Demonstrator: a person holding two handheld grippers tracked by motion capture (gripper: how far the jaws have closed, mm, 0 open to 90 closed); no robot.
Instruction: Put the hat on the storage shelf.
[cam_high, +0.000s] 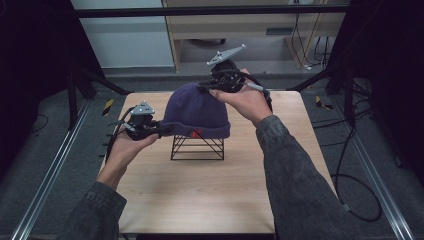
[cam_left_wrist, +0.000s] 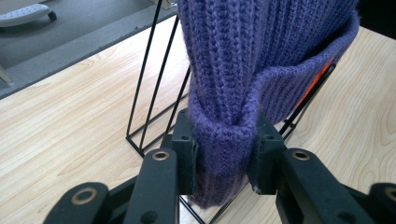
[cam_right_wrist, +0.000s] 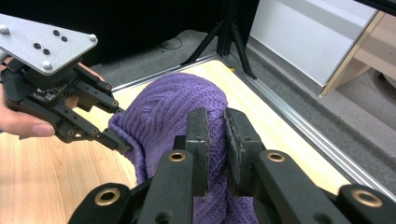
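- High view: a purple ribbed knit beanie (cam_high: 197, 112) sits over a black wire-frame stand (cam_high: 197, 148) near the middle of the pale wood-grain worktop (cam_high: 210, 195). A small red tag (cam_high: 196, 133) shows on the cuff at the hat's 6 o'clock edge.
- High view: the left gripper (cam_high: 162, 128) meets the beanie at its 9 o'clock side, at the cuff; the person's left hand (cam_high: 127, 147) holds it from below.
- High view: the right gripper (cam_high: 204, 89) is at the crown, about 1 o'clock of the hat, with the right hand (cam_high: 245, 100) wrapped around it. The finger tips are hard to make out here.
- Left gripper view: close on the cuff (cam_left_wrist: 224, 140). The two black fingers (cam_left_wrist: 186, 140) are clamped on a bunched fold of the rolled cuff, knit pressed between the pads. Thin rods of the stand run down behind the fold to the worktop (cam_left_wrist: 70, 116), detail that the high view loses.
- Right gripper view: its fingers (cam_right_wrist: 198, 130) stand nearly together, pinching a thin ridge of knit at the crown (cam_right_wrist: 168, 107).
- Right gripper view also catches the left gripper (cam_right_wrist: 119, 142) at 9 o'clock of the hat, grey three-cornered plate (cam_right_wrist: 44, 42) on top, tips touching the cuff; grey floor (cam_right_wrist: 327, 107) lies beyond the worktop edge.
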